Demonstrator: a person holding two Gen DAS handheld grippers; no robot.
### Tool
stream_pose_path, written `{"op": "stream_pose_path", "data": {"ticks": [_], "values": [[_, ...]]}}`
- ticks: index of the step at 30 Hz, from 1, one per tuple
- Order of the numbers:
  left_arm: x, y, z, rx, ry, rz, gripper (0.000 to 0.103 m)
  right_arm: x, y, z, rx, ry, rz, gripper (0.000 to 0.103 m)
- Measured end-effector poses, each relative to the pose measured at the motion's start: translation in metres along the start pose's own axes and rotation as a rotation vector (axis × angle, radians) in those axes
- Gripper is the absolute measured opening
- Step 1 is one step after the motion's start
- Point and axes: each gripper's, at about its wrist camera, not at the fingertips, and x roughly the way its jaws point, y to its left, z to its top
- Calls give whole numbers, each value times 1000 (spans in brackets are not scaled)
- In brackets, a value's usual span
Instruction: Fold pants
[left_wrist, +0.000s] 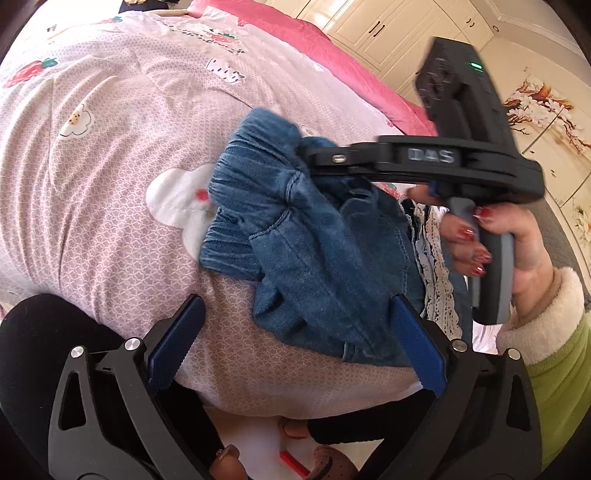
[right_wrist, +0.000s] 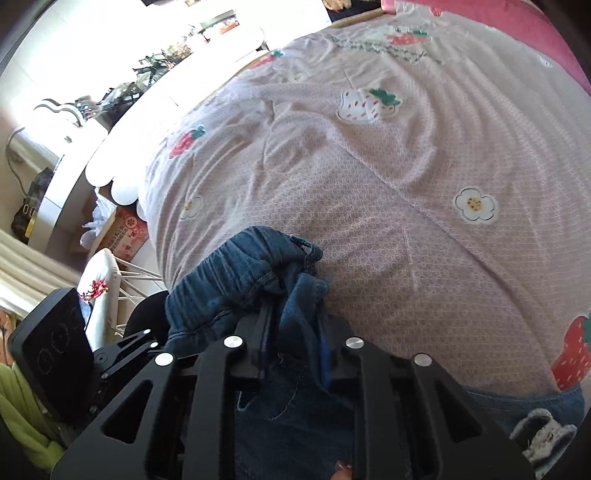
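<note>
- Our right tool (right_wrist: 295, 332) pinches a bunched fold of the blue pants (left_wrist: 314, 251) on the bed (left_wrist: 110, 147).
- Our left tool (left_wrist: 295, 343) stands wide open, gripping nothing.

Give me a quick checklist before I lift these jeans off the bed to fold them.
1. Right tongs shut on the jeans near the waistband: ok.
2. Left tongs gripping the jeans: not ok, open, denim lies between the pads untouched.
3. Jeans flat: not ok, bunched in a heap.
4. Bedspread free of the right tongs' bite: cannot tell.
5. Lace-trimmed cloth clear of the jeans: not ok, it lies against them.
</note>
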Motion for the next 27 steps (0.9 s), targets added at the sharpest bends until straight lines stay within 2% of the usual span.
{"op": "stream_pose_path", "data": {"ticks": [2, 4, 7, 11, 14, 20, 27], "values": [[4, -1, 3, -12, -2, -18, 93, -15, 0, -3, -3, -36, 16, 10], [6, -1, 6, -26, -14, -41, 90, -27, -1, -5, -6, -61, 31, 10], [14, -4, 15, -34, -22, -67, 74, -42, -3, -7, -8, -81, 32, 10], [24, -2, 22, -56, -25, -77, 36, -50, -3, -7, -7, -96, 16, 10], [24, -9, 25, -38, -34, -86, 28, -55, -4, -7, 0, -107, 14, 10], [17, -45, 34, 72, -90, -61, 26, -82, -14, -16, 16, -167, 4, 10], [26, -99, 45, 228, -127, -29, 26, -129, -39, -43, 56, -242, -33, 10]]}}
